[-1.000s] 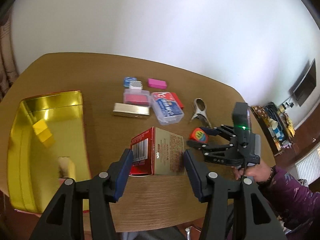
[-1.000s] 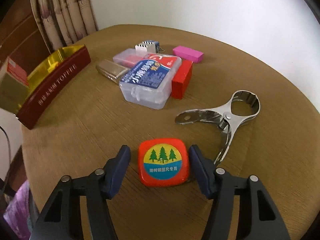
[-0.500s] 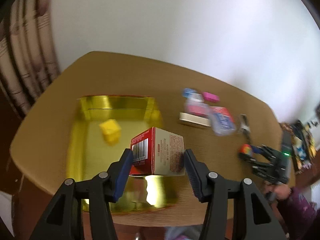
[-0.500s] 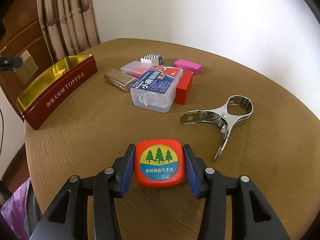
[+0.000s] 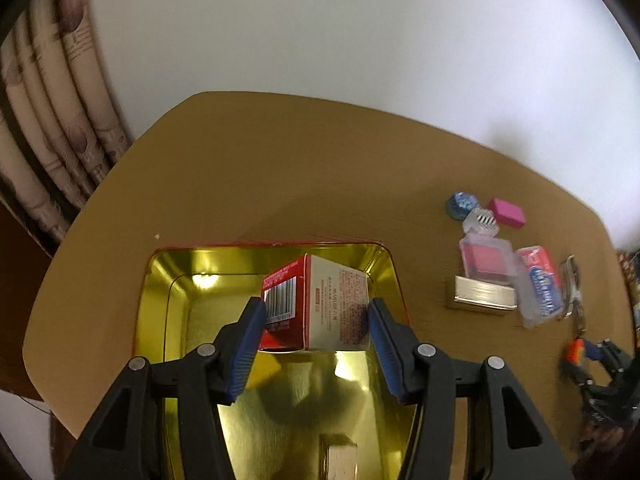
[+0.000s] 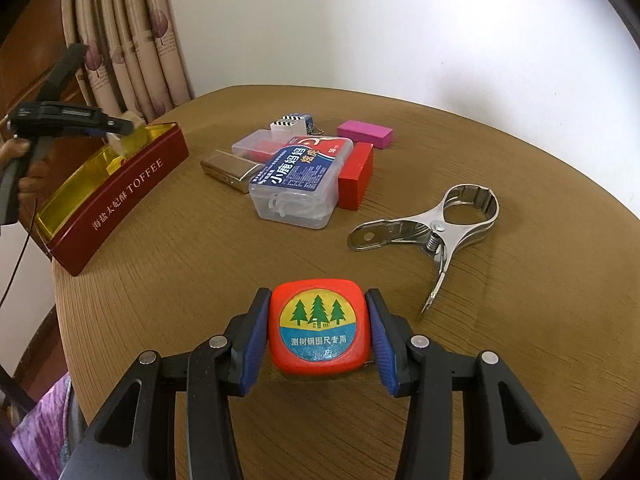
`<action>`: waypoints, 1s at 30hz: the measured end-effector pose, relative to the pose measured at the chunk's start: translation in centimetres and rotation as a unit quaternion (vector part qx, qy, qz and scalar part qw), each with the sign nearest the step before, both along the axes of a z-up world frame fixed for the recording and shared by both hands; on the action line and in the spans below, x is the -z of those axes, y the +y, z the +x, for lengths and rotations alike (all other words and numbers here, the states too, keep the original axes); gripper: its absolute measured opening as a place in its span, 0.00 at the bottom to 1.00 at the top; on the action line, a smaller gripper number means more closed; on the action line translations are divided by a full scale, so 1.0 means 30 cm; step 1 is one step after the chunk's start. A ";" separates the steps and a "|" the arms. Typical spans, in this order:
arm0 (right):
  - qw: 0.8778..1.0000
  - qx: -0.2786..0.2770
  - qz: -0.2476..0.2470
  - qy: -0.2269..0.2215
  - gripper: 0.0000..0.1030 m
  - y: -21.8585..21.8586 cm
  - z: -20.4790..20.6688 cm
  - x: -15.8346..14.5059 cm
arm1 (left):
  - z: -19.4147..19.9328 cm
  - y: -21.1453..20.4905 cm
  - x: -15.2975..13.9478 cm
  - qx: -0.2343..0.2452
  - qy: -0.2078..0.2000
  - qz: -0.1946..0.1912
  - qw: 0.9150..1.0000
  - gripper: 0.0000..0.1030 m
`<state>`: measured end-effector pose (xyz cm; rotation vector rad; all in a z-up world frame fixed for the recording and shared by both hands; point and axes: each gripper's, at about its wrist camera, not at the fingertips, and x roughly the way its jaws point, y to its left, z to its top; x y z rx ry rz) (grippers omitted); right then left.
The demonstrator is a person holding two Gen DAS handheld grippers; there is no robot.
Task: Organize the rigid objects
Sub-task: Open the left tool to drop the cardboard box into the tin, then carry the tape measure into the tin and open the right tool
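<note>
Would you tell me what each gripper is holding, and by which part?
Left gripper clamps the red-and-white carton by opposite sides; right gripper clamps the orange tape measure by its side edges.

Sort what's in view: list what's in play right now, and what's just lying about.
In play: left tool shut on carton over tin; right tool shut on tape measure.

Lying about: clamp, floss box, red block, pink block, table.
</note>
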<state>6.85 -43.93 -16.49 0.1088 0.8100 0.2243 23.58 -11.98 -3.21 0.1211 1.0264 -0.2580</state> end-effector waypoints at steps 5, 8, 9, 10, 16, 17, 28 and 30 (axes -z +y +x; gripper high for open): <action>1.000 -0.004 0.001 0.003 0.42 0.001 0.008 0.006 | 0.018 -0.008 0.047 -0.012 0.004 0.028 1.000 0.53; 1.000 -0.004 0.001 0.004 0.42 0.000 0.008 0.005 | 0.016 -0.007 0.051 -0.014 0.013 0.031 0.999 0.54; 1.000 -0.004 0.001 0.005 0.42 0.000 0.009 0.006 | 0.012 -0.004 0.048 -0.012 0.015 0.032 0.999 0.54; 1.000 -0.003 0.000 0.005 0.42 0.001 0.010 0.007 | 0.007 -0.001 0.042 -0.013 0.013 0.034 0.999 0.54; 1.000 -0.005 -0.005 0.008 0.42 0.007 0.012 0.009 | -0.062 0.042 -0.047 -0.035 -0.027 0.017 0.999 0.54; 1.000 -0.005 -0.006 0.008 0.42 0.009 0.012 0.010 | -0.088 0.062 -0.069 -0.045 -0.039 0.004 0.998 0.54; 0.998 -0.056 -0.001 0.014 0.42 0.135 0.030 -0.087 | -0.617 0.368 -0.139 -0.238 -0.130 -0.014 0.962 0.55; 0.997 -0.079 0.020 0.001 0.42 0.197 0.047 -0.169 | -0.676 0.399 -0.117 -0.254 -0.134 -0.011 0.958 0.55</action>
